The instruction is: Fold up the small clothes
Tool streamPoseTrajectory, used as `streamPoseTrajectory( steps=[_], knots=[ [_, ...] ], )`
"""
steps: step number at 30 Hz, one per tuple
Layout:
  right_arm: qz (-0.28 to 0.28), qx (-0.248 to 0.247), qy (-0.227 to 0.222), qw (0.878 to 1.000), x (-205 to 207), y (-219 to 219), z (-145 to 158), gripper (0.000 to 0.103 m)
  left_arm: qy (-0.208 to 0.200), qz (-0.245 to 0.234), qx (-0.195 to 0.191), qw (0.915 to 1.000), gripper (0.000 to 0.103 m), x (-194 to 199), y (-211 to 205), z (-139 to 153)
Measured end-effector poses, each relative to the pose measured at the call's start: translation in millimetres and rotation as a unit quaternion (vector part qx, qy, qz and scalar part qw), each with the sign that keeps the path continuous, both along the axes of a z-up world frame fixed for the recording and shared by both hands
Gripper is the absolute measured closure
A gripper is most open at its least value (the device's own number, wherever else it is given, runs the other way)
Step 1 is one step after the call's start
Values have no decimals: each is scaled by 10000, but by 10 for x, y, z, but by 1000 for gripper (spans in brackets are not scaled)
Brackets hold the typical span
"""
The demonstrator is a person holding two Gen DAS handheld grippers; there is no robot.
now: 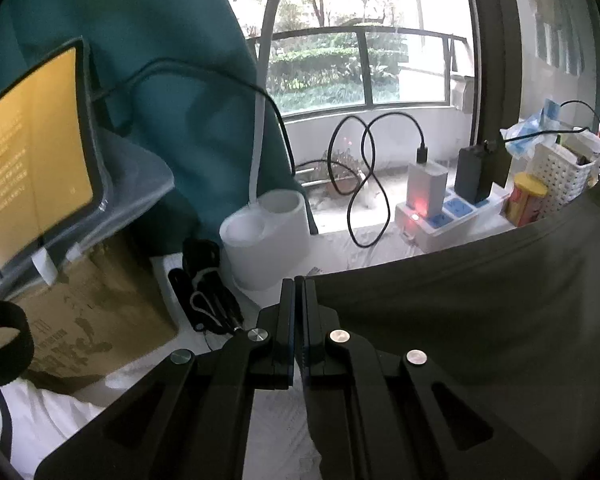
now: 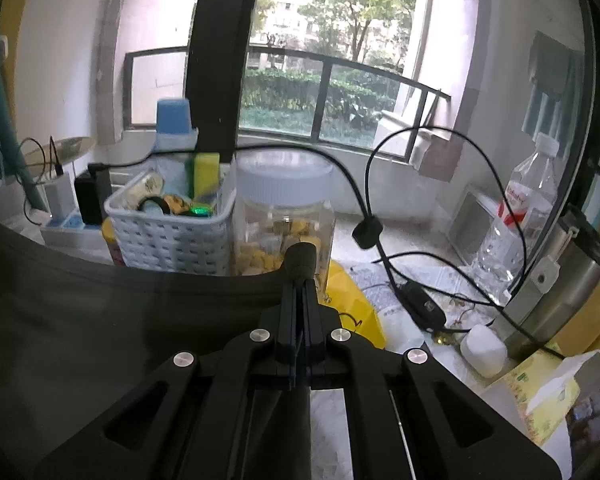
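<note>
My left tongs (image 1: 299, 280) are pinched tight on one end of the dark garment's (image 1: 480, 300) top hem, so the cloth runs away rightward from them, stretched taut above the bench (image 1: 380, 240). My right tongs (image 2: 300, 280) clamp the other end, a bunched corner poking past their tips, with the garment spreading off to their left. Its long axis lies straight between my hands, neither nearer, so I judge the lowering must be even.
</note>
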State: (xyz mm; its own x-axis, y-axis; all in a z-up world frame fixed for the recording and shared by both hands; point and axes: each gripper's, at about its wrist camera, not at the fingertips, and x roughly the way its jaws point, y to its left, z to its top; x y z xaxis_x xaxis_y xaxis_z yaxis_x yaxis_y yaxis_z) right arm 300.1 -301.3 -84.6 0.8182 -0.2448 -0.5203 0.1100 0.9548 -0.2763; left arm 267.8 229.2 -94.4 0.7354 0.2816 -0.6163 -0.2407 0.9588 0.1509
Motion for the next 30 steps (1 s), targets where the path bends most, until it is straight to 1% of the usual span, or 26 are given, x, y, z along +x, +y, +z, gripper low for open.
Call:
streamPoseTrajectory(
  steps=[4, 7, 10, 14, 16, 17, 18, 19, 20, 21, 22, 26, 28, 30],
  knots=[
    [-25, 15, 104, 9999, 49, -20, -75, 100, 64, 16, -21, 10000, 102, 20, 8, -72],
    [-71, 36, 340, 9994, 139, -57, -194, 100, 138, 36, -24, 9999, 102, 72, 21, -156],
    [-106, 32, 515, 9986, 203, -78, -303, 100, 262, 54, 127, 9996, 102, 127, -10, -253],
    [-105, 121, 553, 9983, 219, -123, -337, 99, 412, 86, 198, 9989, 102, 168, -35, -377],
    [-113, 111, 558, 9983, 198, -128, -344, 97, 514, 140, 192, 9984, 101, 187, -25, -435],
    [-134, 109, 583, 9982, 198, -128, -346, 92, 525, 162, 178, 9983, 101, 192, -21, -451],
    [-160, 118, 608, 9980, 193, -140, -343, 83, 541, 191, 195, 9982, 101, 191, -20, -462],
    [-195, 132, 625, 9978, 185, -148, -339, 77, 582, 219, 266, 9977, 100, 191, -29, -474],
    [-213, 173, 627, 9977, 164, -171, -328, 64, 634, 223, 361, 9971, 99, 192, -45, -488],
    [-236, 228, 591, 9977, 134, -199, -305, 54, 678, 233, 423, 9965, 99, 190, -57, -495],
    [-265, 291, 557, 9977, 107, -230, -278, 52, 702, 238, 443, 9963, 99, 185, -61, -497],
    [-366, 368, 511, 9973, -2, -304, -175, 51, 723, 403, 534, 9951, 96, 131, -43, -471],
    [-383, 339, 521, 9973, -60, -310, -150, 51, 662, 502, 425, 9956, 95, 71, 4, -431],
    [-375, 310, 579, 9971, -149, -307, -140, 51, 587, 570, 343, 9961, 82, 11, 43, -390]
  ],
)
